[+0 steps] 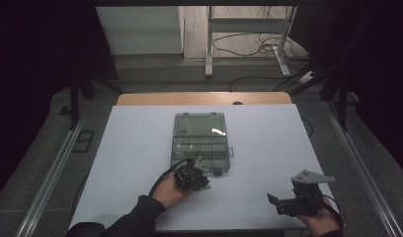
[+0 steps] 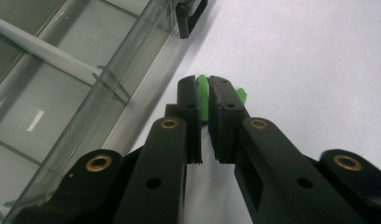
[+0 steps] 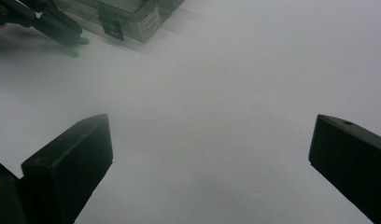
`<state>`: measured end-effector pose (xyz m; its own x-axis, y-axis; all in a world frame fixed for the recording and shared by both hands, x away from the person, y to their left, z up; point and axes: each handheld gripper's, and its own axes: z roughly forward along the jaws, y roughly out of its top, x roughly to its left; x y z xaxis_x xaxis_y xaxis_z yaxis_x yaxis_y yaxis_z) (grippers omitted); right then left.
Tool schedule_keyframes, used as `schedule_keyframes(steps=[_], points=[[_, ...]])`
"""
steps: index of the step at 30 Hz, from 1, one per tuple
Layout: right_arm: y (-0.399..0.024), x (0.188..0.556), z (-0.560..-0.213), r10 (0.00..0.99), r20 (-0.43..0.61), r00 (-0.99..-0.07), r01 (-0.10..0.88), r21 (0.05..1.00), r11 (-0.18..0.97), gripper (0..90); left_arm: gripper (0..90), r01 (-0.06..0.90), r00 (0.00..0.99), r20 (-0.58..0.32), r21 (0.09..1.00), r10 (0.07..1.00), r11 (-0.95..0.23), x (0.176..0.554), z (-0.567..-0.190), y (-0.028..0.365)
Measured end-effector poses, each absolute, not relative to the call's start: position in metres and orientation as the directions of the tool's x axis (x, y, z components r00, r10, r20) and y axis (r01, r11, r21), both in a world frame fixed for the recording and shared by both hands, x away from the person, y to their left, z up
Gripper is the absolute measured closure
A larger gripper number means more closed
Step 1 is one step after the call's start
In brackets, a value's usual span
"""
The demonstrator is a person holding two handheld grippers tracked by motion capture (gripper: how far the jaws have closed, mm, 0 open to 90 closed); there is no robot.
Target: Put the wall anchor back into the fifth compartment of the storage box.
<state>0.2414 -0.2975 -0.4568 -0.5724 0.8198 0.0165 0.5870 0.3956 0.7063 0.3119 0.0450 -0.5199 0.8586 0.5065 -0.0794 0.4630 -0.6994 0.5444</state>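
Observation:
A clear plastic organiser box (image 1: 199, 140) lies open on the white table, its lid (image 1: 198, 124) folded back and its divided tray toward me. My left gripper (image 1: 197, 178) sits just in front of the box's near edge, shut on a small green piece (image 2: 203, 93) that pokes out between and beside its jaws. In the right gripper view the same green piece (image 3: 72, 49) rests at the tabletop under the left gripper's tips. My right gripper (image 1: 274, 201) hovers near the table's front right corner, jaws wide apart with nothing between them.
The box wall (image 2: 109, 88) runs along the left of the left gripper's jaws, with a black latch (image 2: 188, 16) ahead. White table surface (image 1: 268, 148) spreads right of the box. Table legs and cables (image 1: 249, 44) lie on the floor beyond.

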Motion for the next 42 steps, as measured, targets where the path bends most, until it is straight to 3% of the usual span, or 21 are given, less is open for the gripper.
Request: schedule_keyframes(steps=[42], points=[[-0.299, 0.241, -0.456, 0.825, 0.027, -0.565, 0.586, 0.716, 0.379, 0.0, 84.5, 0.479, 0.841, -0.115, 0.611, 0.528, -0.63, 0.309, -0.479, 0.073]])
